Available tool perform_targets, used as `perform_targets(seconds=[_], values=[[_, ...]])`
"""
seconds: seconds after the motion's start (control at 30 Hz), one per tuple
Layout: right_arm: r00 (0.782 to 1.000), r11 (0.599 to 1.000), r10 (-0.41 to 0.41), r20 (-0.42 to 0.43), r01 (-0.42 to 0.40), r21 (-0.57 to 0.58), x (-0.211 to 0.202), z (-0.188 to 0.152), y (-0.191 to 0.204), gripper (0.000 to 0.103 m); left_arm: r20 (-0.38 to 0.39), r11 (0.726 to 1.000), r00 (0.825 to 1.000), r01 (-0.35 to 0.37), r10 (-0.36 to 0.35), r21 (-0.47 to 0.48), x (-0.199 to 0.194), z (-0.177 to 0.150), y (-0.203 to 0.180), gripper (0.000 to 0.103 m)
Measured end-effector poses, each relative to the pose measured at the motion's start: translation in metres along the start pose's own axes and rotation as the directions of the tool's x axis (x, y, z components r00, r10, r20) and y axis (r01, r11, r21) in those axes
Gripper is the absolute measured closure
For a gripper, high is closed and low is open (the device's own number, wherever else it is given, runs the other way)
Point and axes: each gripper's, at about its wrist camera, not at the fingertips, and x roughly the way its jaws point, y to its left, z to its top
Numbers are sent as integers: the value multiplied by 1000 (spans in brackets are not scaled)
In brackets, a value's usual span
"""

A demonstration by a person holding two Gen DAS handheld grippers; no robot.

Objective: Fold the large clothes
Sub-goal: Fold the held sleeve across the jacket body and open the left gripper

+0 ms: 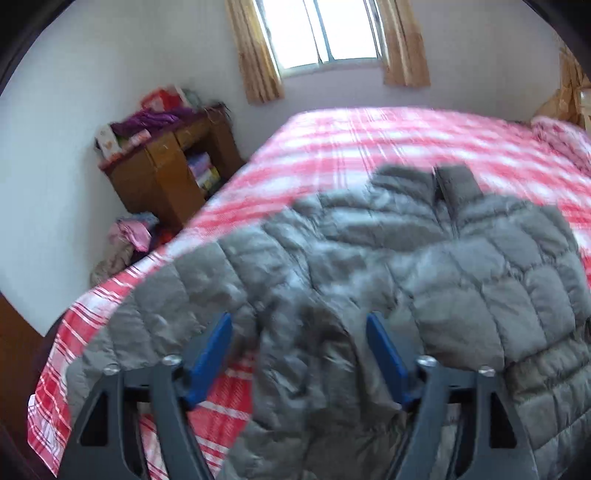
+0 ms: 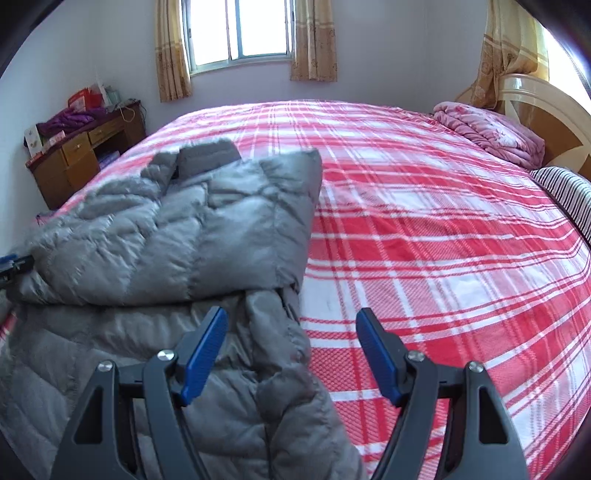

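Item: wooden table (image 2: 85, 155), far left by the wall, piled with boxes and purple cloth; clothes heap (image 1: 129, 236) on the floor beneath.

Item: grey quilted jacket (image 2: 177, 221), on the left part of the bed (image 2: 424, 229), one side folded over the body, collar toward the window (image 2: 240, 29). Its near hem reaches the bed's near edge.

Item: left gripper (image 1: 299, 354), fingers (image 1: 210, 350) spread apart, released, jacket fabric lying between them, untouched by the pads; view blurred.

Item: right gripper (image 2: 291, 350), fingers (image 2: 376, 354) released, straddling the jacket's right edge.

Item: open red-plaid sheet right of the jacket, bare to the pink quilt (image 2: 491, 129), striped pillow (image 2: 569, 195) and headboard (image 2: 546, 107).
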Motion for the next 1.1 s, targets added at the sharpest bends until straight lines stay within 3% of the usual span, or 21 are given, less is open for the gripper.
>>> perform_targets(seconds=[0.1,0.17,0.33,0.43,0.6,0.83,1.1], values=[[999,1000,7,42,-8,27,-22,25,-8,28,49,999,999,-18,19,-33,-9,14,1,25],[997,998,32,67,-36,50,-25,41,-9,29,53,998,999,12,-9,-60,-4,20,-8,25],[990,993,104,97,-109,44,10,66,10,37,-39,1000,999,15,-15,-1,40,6,-49,25],[991,992,129,47,-129,11,48,63,26,41,-102,1000,995,5,-3,26,71,-12,-66,25],[992,996,78,-98,-82,-33,109,32,31,46,-100,999,995,23,-21,27,88,-29,-72,19],[994,996,31,-107,-40,-75,113,30,37,46,-171,992,979,93,-106,-84,108,-27,-58,11],[994,994,-10,-107,-2,-108,111,27,40,46,-166,995,982,76,-86,-68,107,-30,-62,10]])
